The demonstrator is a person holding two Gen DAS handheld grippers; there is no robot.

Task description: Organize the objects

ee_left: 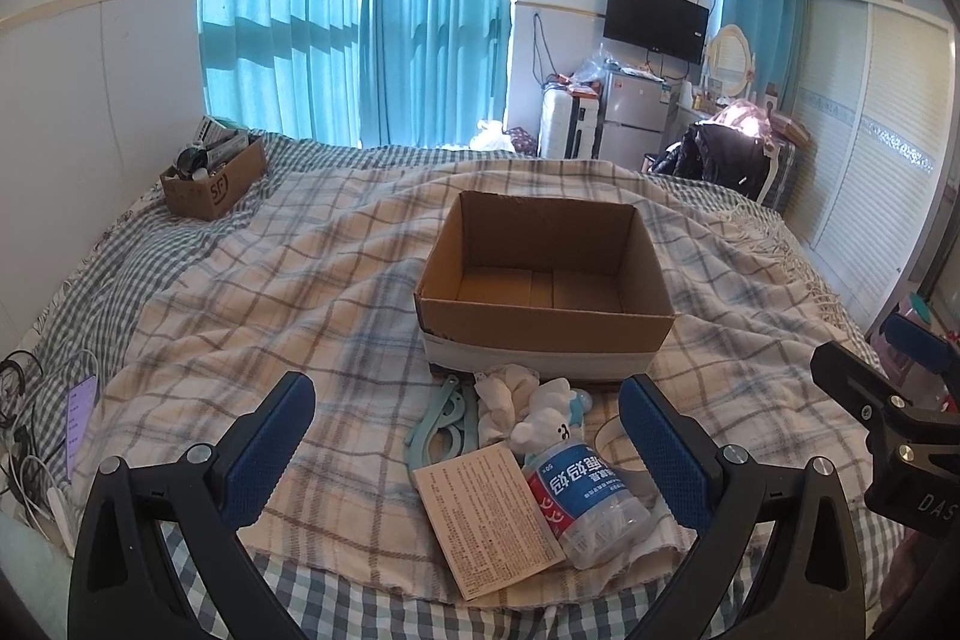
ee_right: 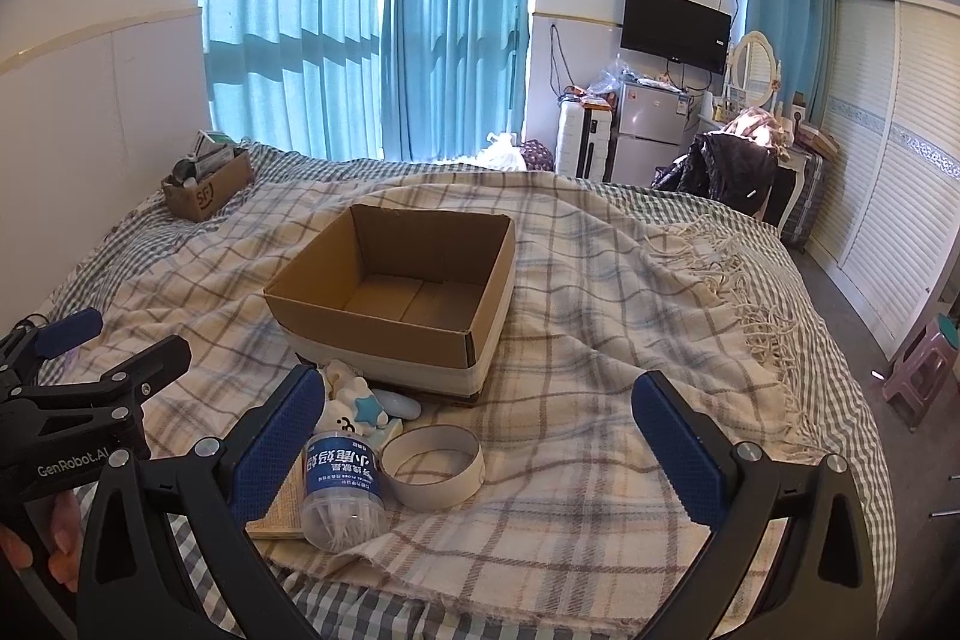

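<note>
Both the left gripper [ee_left: 465, 436] and right gripper [ee_right: 480, 436] hover spread wide, holding nothing. The clear plastic bottle [ee_left: 591, 502] lies on its side just before the empty cardboard box [ee_left: 543, 289], on the plaid blanket [ee_right: 600, 316]. Probably light, rigid and a bit slick, so grab it mid-body across the label.

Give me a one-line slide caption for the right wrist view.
Open right gripper hovers over a tape roll and clear bottle before an empty cardboard box on the plaid blanket.
</note>
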